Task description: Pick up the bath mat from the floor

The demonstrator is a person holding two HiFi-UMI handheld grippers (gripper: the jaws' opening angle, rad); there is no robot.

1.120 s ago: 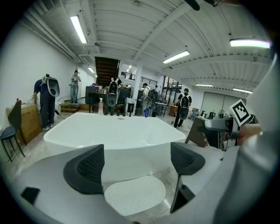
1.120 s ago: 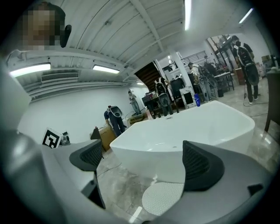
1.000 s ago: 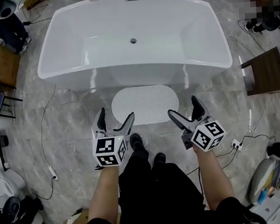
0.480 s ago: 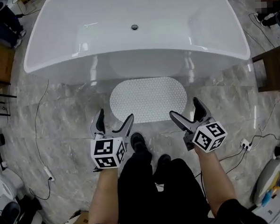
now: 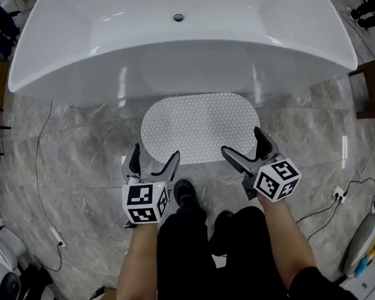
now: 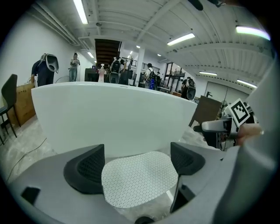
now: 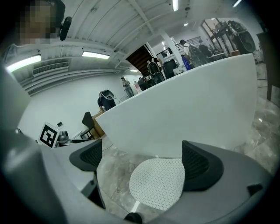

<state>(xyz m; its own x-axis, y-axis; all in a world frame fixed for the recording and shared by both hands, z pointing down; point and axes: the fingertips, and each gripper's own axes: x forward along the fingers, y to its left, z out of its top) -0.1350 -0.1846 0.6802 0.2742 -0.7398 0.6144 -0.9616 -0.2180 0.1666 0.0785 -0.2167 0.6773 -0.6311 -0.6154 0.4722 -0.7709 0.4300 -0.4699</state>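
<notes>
A white oval bath mat (image 5: 200,127) with small dark dots lies flat on the marble floor in front of the bathtub (image 5: 74,51). My left gripper (image 5: 153,163) hovers open just short of the mat's near left edge. The right gripper (image 5: 244,149) is open too, over the mat's near right edge. In the left gripper view the bath mat (image 6: 139,177) shows between the two black pads (image 6: 87,168), nothing held. The right gripper view shows the bath mat (image 7: 158,182) low between its pads (image 7: 199,165), also apart from them.
The white bathtub (image 6: 109,113) stands right behind the mat. A dark wooden cabinet (image 5: 372,87) is at the right, cables (image 5: 47,186) run along the floor at left and right. The person's dark shoes (image 5: 184,192) stand just before the mat. People stand far behind.
The view has closed in on the tub and mat; both grippers have come forward toward the mat's near edge and stay open.
</notes>
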